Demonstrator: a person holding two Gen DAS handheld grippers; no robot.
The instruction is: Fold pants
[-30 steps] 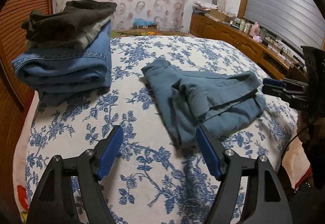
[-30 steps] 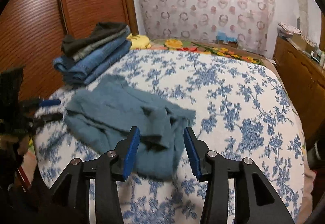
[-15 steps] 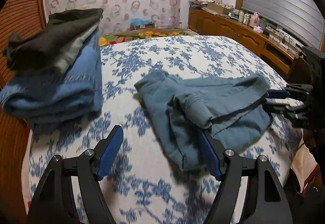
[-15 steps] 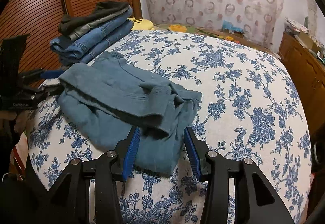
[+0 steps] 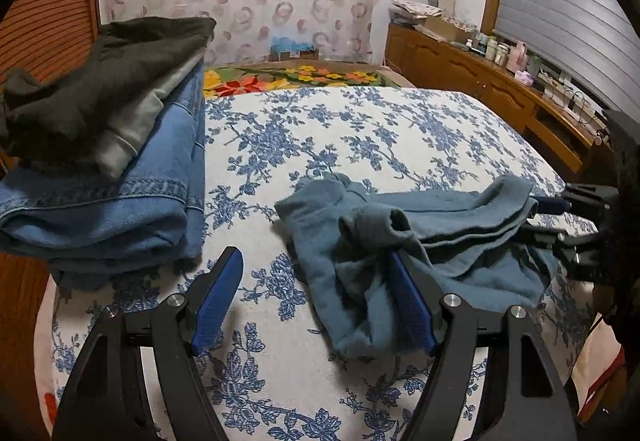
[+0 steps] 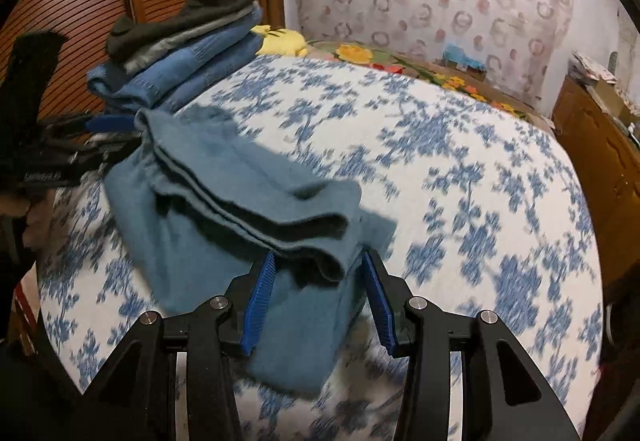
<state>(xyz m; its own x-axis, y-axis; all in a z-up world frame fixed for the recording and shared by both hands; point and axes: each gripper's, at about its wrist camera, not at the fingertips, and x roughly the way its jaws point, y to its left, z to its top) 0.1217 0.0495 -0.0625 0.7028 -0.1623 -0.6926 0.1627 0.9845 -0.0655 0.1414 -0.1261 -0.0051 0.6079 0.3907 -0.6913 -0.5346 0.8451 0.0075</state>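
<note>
Teal pants (image 5: 416,237) lie partly folded in a loose bundle on the floral bedspread (image 5: 340,129). My left gripper (image 5: 316,297) is open, low over the bed at the bundle's near-left corner; its right finger touches the cloth edge. In the right wrist view the pants (image 6: 224,193) lie in stacked folds, and my right gripper (image 6: 318,293) is open with the thick folded edge between its fingers. The right gripper also shows at the far end of the pants in the left wrist view (image 5: 568,217).
A stack of folded jeans and dark garments (image 5: 104,161) sits at the bed's left, by the wooden headboard (image 6: 80,1). A wooden dresser (image 5: 500,93) with bottles runs along the right wall. A flowered blanket (image 5: 296,77) lies at the far end.
Both grippers moved in toward the pants from opposite ends. The right gripper's fingers now straddle the folded edge, and the left gripper's right finger has reached the near corner.
</note>
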